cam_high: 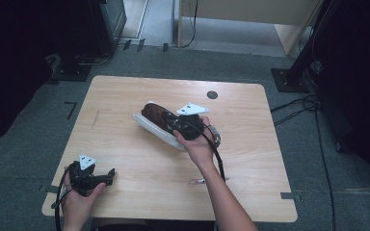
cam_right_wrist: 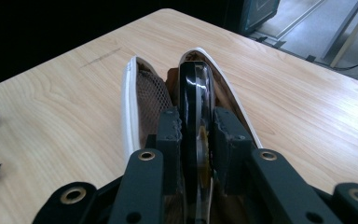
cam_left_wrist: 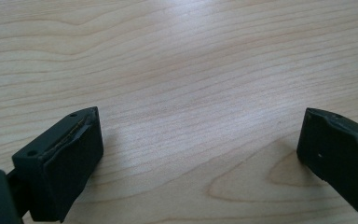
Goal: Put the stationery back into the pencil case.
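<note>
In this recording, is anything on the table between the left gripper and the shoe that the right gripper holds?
No. In the high view, bare wooden table separates the left gripper, resting open, from the shoe clamped by the right gripper.

Worktop (cam_high: 125, 91) was bare wood around the shoe (cam_high: 160, 122) at its middle, the one obstacle. Left tool (cam_high: 110, 175) sat near the front-left corner, well apart from it.

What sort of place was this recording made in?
Probably a lab or recording studio rather than a home: one bare wooden table stands alone on grey carpet, with black stand bases at the far corners, loose cables and tape marks on the floor.
</note>
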Demonstrator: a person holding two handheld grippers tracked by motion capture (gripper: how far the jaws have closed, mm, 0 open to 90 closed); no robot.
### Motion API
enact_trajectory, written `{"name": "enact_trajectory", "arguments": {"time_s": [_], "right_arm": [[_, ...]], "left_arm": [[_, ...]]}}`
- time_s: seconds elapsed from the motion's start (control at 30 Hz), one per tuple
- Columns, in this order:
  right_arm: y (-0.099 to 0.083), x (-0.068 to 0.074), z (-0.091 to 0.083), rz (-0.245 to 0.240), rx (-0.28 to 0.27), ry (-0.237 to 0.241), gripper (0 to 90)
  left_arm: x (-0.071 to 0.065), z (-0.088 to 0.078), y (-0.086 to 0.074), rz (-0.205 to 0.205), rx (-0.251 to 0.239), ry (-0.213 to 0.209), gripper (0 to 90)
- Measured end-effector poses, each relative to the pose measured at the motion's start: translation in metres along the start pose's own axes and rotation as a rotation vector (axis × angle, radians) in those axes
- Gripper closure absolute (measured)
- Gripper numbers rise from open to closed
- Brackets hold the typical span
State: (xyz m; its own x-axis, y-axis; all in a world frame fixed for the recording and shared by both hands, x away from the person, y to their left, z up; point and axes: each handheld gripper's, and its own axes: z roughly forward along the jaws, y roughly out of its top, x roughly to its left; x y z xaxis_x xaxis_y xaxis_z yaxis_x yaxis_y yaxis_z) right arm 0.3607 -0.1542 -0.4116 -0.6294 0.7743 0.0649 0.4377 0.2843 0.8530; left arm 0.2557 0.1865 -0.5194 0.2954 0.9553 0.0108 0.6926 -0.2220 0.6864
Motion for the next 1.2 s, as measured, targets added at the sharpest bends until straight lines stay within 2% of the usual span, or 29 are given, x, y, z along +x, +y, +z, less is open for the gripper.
{"name": "enact_trajectory", "arguments": {"time_s": [0.3,0.63,0.77,0.93,1.2], "right_arm": [[0.011,0.000,0.020,0.008,0.010,0.018,73.8],[0.014,0.000,0.021,0.008,0.001,0.021,70.7],[0.013,-0.001,0.013,0.005,-0.013,0.019,69.7],[0.011,-0.002,-0.004,0.001,-0.041,0.023,68.9],[-0.007,-0.006,-0.038,0.002,-0.072,0.017,68.6]], "left_arm": [[0.000,0.000,0.000,0.000,0.000,-0.001,0.5],[0.000,0.000,0.000,0.000,0.000,-0.001,0.5],[0.000,0.000,0.000,0.001,0.000,-0.001,0.5],[0.000,0.000,0.000,0.002,0.000,-0.001,0.5],[0.000,0.000,0.000,0.003,0.001,-0.001,0.5]]}}
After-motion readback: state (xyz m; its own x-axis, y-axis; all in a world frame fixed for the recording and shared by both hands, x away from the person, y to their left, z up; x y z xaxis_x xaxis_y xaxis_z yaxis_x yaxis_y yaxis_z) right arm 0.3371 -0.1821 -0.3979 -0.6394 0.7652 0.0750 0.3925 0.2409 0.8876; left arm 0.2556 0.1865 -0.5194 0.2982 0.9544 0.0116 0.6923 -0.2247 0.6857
